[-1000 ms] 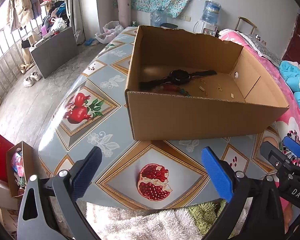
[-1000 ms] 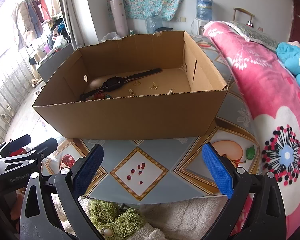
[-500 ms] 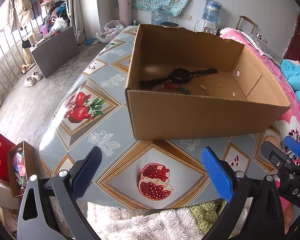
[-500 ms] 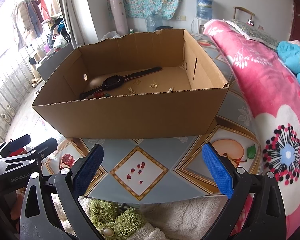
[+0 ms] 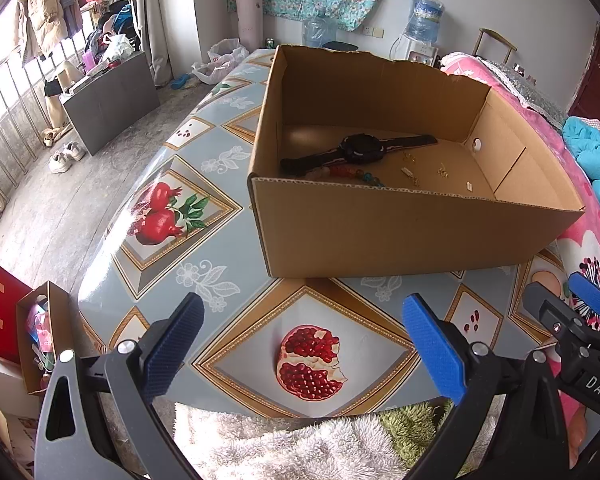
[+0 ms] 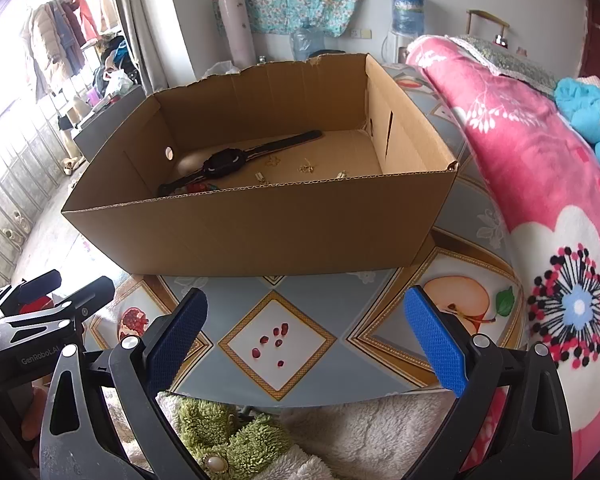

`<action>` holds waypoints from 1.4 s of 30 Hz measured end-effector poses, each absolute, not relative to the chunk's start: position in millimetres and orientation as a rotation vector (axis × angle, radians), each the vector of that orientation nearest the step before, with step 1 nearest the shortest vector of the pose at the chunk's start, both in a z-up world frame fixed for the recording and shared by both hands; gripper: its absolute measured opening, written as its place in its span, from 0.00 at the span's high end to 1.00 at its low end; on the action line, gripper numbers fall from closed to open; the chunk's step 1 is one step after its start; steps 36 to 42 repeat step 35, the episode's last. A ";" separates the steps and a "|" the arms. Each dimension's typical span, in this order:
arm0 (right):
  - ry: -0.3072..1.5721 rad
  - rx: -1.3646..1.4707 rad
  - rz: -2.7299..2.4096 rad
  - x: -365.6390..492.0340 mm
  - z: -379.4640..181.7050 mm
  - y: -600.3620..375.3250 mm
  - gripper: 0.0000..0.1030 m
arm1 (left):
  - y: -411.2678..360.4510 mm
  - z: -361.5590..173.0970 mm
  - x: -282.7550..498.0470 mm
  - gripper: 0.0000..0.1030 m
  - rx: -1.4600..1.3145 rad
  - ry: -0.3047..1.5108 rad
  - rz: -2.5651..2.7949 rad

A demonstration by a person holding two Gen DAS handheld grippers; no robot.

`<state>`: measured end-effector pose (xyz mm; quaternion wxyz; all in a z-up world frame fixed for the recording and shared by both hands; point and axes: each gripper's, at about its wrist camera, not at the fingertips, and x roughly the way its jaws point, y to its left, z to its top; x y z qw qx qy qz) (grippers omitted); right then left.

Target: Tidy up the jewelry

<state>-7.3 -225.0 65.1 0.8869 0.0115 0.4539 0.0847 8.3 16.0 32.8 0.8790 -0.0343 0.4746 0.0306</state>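
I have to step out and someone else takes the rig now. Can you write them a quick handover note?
Left tongs: open, empty, short of the cardboard box.
Right tongs: open, empty, likewise in front of the box.
In the box: black watch, bead bracelet, several small gold pieces loose on the floor.
Done: nothing visibly sorted.
Left: all the organizing.

Left gripper [image 5: 302,334] w/ jaws spread wide, nothing btwn the blue pads [image 5: 172,346], pointing fwd and slightly down. Right gripper [image 6: 304,334] same: jaws wide apart, empty, level w/ the left one, side by side, each visible in the other's view
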 end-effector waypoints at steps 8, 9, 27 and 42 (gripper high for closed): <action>0.949 0.024 0.178 -7.4 63.8 -225.6 0.08 | 16.4 30.9 8.2 0.05 -0.072 0.995 0.068; 0.949 0.025 0.178 -7.4 63.7 -225.5 0.08 | 16.5 30.6 8.4 0.05 -0.073 0.996 0.069; 0.958 0.035 0.181 -6.6 61.8 -226.2 0.08 | 16.4 30.5 8.2 0.05 -0.068 0.994 0.071; 0.957 0.038 0.183 -6.3 62.2 -227.5 0.08 | 14.3 32.7 8.3 0.05 -0.065 0.994 0.078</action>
